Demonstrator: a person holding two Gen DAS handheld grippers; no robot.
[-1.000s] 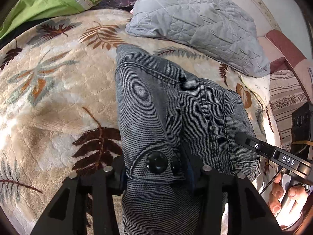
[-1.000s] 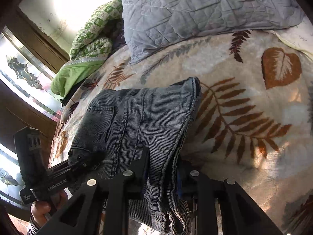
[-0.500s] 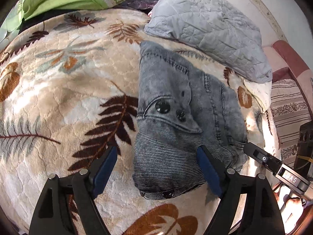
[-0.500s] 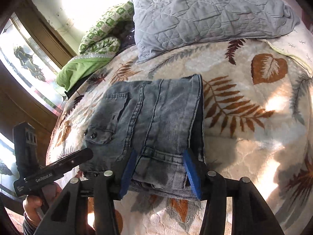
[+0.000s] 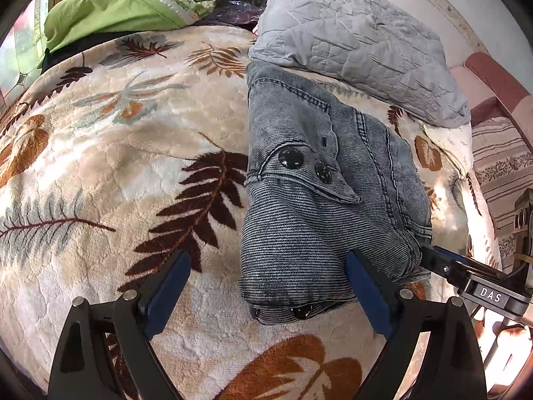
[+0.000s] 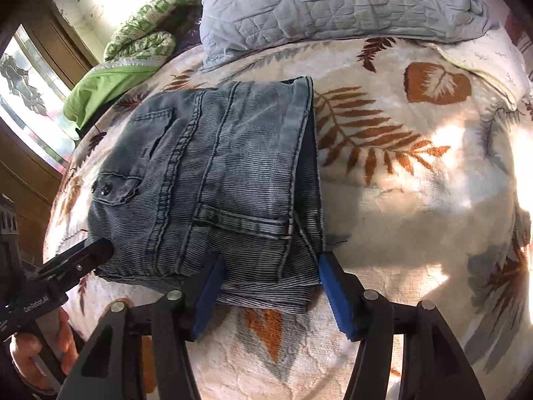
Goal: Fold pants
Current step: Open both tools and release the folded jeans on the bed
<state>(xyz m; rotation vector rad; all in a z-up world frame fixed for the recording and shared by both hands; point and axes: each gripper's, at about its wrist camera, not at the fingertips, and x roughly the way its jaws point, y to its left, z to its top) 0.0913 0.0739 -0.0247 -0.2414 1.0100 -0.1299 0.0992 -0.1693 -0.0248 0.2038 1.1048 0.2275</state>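
Folded grey pants (image 5: pixel 319 200) flat on leaf-print blanket (image 5: pixel 133 166); left gripper (image 5: pixel 266 286) spread wide, jaws just opened, near edge between; right gripper (image 6: pixel 269 286) likewise, pads clear.

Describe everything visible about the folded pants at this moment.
The pants are grey-blue washed denim with a fine ribbed weave, folded into a compact, thick rectangular stack. Lighter stitched seams, a pocket, a flap and dark round buttons show on top. The stack lies flat on the leaf-patterned blanket, its far end by the grey quilted pillow. Both the left gripper and the right gripper have just been opening; their blue pads stand at the near folded edge without pinching it.
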